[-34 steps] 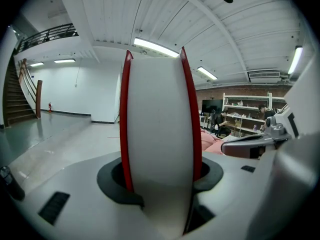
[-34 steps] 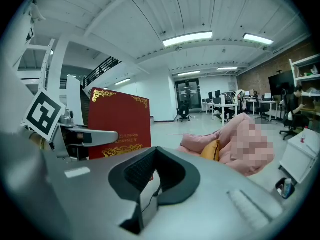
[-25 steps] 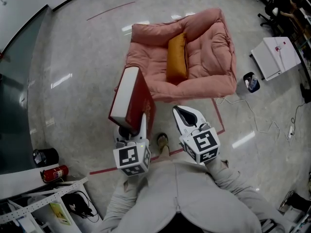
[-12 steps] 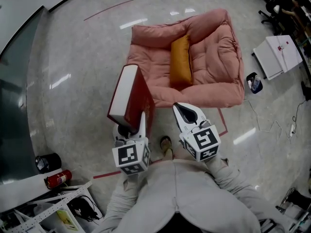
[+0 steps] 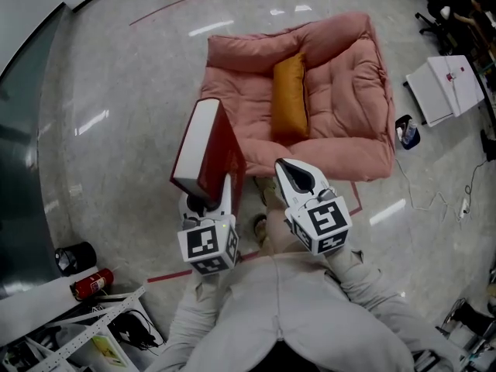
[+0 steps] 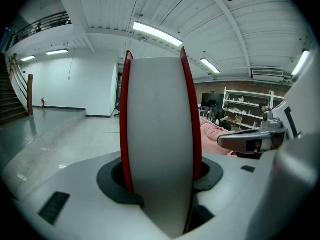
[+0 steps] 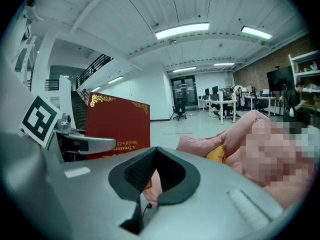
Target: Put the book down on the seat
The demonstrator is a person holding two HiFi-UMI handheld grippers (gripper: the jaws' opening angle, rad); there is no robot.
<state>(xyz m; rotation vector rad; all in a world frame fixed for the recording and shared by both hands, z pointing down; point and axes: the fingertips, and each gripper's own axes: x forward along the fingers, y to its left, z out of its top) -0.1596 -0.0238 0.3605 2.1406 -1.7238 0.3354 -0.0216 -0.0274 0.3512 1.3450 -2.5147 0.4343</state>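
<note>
A thick red book (image 5: pixel 203 149) with white page edges stands on end between the jaws of my left gripper (image 5: pixel 211 200), which is shut on its lower end. In the left gripper view the book (image 6: pixel 160 134) fills the middle, with the pads of the left gripper (image 6: pixel 160 184) pressed on both covers. The book hangs over the floor just left of the pink seat (image 5: pixel 341 76), level with its front corner. An orange cushion (image 5: pixel 289 95) lies on that seat. My right gripper (image 5: pixel 293 178) is shut and holds nothing, pointing at the seat's front edge. The right gripper view shows the book (image 7: pixel 117 126), seat (image 7: pixel 240 134) and cushion (image 7: pixel 217 154).
A white box (image 5: pixel 446 87) and a small dark bin (image 5: pixel 403 130) stand right of the seat, with a cable (image 5: pixel 411 192) on the floor. A fire extinguisher (image 5: pixel 89 283) and a metal rack (image 5: pixel 70 332) lie at lower left. Red tape (image 5: pixel 232 260) marks the floor.
Both grippers and the book have come slightly closer to the seat, which now sits nearer in the head view. The grip on the book is unchanged.
</note>
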